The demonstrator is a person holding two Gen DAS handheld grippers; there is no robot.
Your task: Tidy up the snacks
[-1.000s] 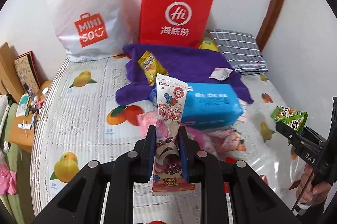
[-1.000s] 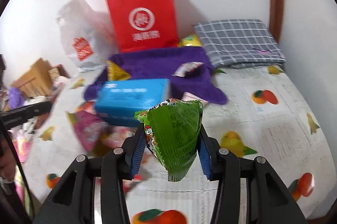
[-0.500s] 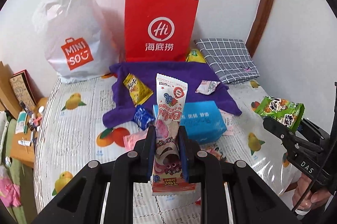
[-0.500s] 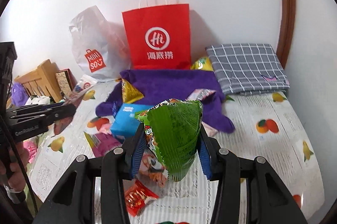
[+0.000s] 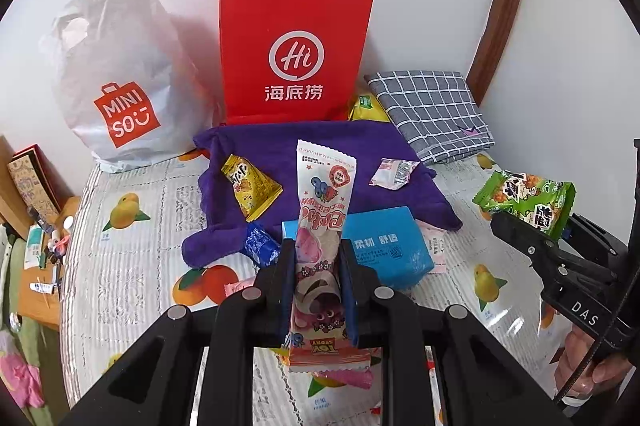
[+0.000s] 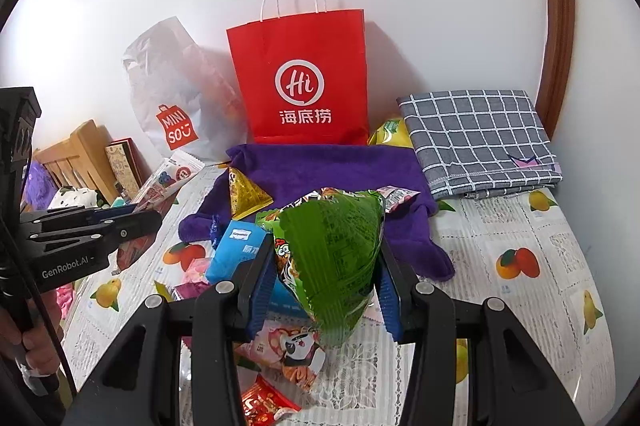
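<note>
Two wrist fisheyes, angled down over the fruit-print bed cover [image 5: 132, 266].
Both facing the wall; shared: red paper carrier bag [image 5: 294, 54] [image 6: 302, 74], purple towel [image 5: 332, 146] [image 6: 320, 166].

L gripper [image 5: 316, 266] is pointing fwd and down, pads pinching a tall pink snack packet [image 5: 325, 210] standing upright toward 12 o'clock. R gripper [image 6: 324, 266] is angling down likewise, clamping a green snack bag [image 6: 332, 250]. A hand [image 5: 592, 362] is gripping the R handle at 4 o'clock in left-wrist view.

Two bags: red paper bag [image 5: 295, 54], white plastic bag [image 5: 120, 74]; one blue box [image 5: 384, 246].
</note>
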